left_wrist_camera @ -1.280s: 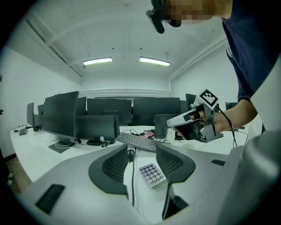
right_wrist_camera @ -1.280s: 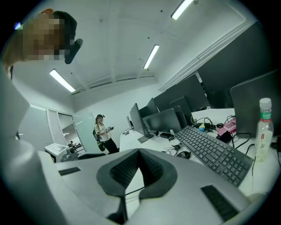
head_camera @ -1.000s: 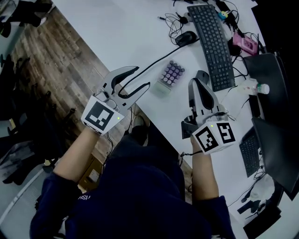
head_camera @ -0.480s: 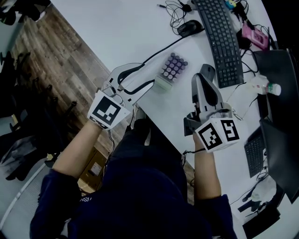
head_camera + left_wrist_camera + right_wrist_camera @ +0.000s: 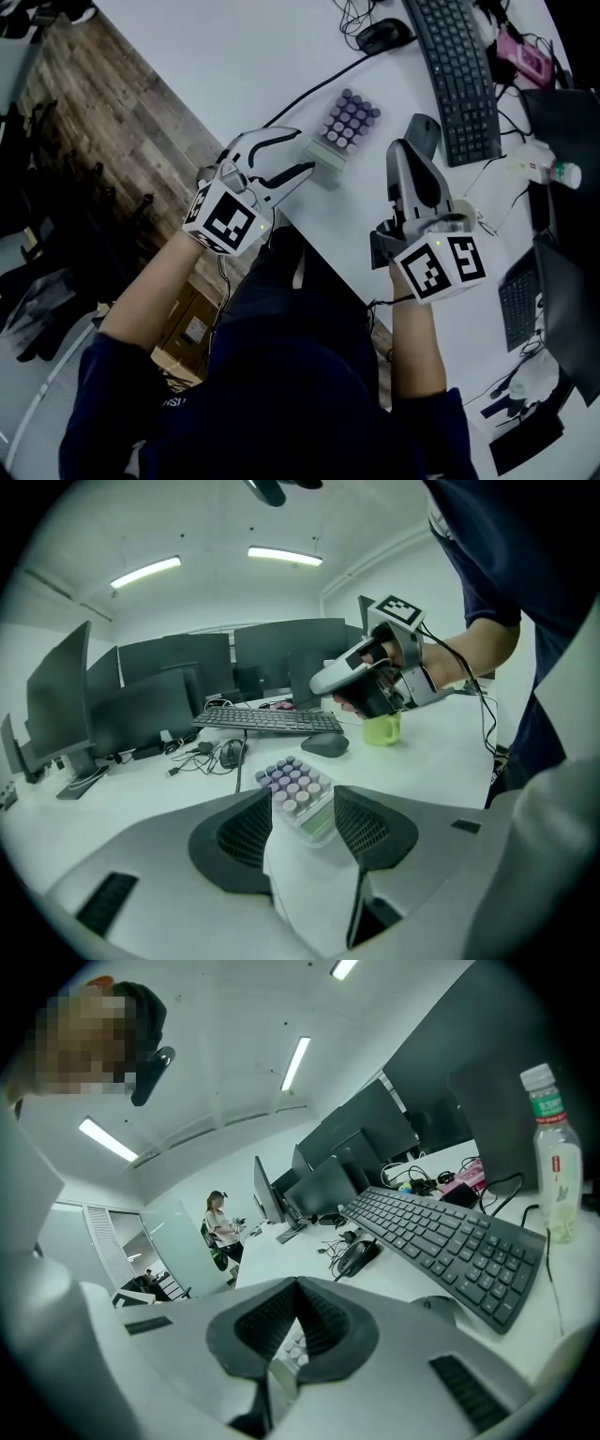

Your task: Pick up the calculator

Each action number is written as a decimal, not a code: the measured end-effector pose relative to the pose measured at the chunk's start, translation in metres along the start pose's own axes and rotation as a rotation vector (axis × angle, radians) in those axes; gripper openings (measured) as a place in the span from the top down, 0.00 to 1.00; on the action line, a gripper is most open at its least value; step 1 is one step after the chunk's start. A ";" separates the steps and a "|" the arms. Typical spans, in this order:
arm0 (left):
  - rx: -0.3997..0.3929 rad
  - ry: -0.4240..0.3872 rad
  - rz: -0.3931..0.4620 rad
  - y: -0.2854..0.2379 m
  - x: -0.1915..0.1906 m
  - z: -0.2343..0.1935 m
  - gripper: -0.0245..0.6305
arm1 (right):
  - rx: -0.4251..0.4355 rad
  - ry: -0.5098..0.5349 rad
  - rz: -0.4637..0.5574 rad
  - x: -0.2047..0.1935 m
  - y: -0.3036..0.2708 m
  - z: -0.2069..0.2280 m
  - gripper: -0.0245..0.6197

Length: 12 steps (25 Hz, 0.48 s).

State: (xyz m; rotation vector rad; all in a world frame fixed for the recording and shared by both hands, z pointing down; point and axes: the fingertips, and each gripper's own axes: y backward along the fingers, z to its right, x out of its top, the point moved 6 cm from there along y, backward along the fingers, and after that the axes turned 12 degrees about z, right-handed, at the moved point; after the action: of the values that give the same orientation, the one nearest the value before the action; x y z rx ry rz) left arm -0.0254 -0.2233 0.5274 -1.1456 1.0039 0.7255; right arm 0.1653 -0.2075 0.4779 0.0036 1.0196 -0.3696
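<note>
The calculator (image 5: 347, 127) lies by the near edge of the surface (image 5: 234, 56), just ahead of the left gripper (image 5: 302, 153), whose jaws are apart, while the right gripper (image 5: 401, 155) has its jaws together.

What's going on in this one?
A person holds a claw in each hand over a white desk. The left claw is open and lined up with the purple-keyed calculator near the desk's edge, not yet gripping it. The right claw is shut and empty, off to the calculator's right.
</note>
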 end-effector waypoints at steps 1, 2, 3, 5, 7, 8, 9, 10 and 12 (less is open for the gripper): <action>-0.014 -0.014 -0.008 -0.002 -0.003 0.003 0.62 | -0.001 -0.002 -0.001 -0.002 0.000 0.001 0.95; -0.027 -0.025 -0.016 -0.004 -0.006 0.006 0.62 | -0.002 -0.004 -0.003 -0.004 0.000 0.001 0.95; -0.038 -0.035 -0.023 -0.006 -0.009 0.008 0.62 | -0.003 -0.006 -0.005 -0.006 0.001 0.002 0.95; -0.057 -0.052 -0.034 -0.009 -0.014 0.012 0.62 | -0.007 -0.013 -0.008 -0.011 0.002 0.004 0.95; -0.072 -0.067 -0.044 -0.012 -0.018 0.015 0.62 | -0.012 -0.019 -0.010 -0.015 0.003 0.006 0.95; -0.078 -0.075 -0.048 -0.013 -0.020 0.016 0.62 | -0.015 -0.021 -0.011 -0.017 0.004 0.006 0.95; -0.085 -0.083 -0.052 -0.013 -0.022 0.018 0.62 | -0.016 -0.024 -0.012 -0.018 0.004 0.006 0.95; -0.091 -0.093 -0.056 -0.014 -0.024 0.019 0.62 | -0.018 -0.026 -0.013 -0.020 0.005 0.006 0.95; -0.104 -0.120 -0.066 -0.016 -0.027 0.022 0.62 | -0.019 -0.030 -0.015 -0.023 0.006 0.006 0.95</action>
State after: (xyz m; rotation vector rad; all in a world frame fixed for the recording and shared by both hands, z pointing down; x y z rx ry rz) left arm -0.0162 -0.2059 0.5602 -1.2044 0.8325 0.7915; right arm 0.1608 -0.1961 0.4994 -0.0263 0.9938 -0.3728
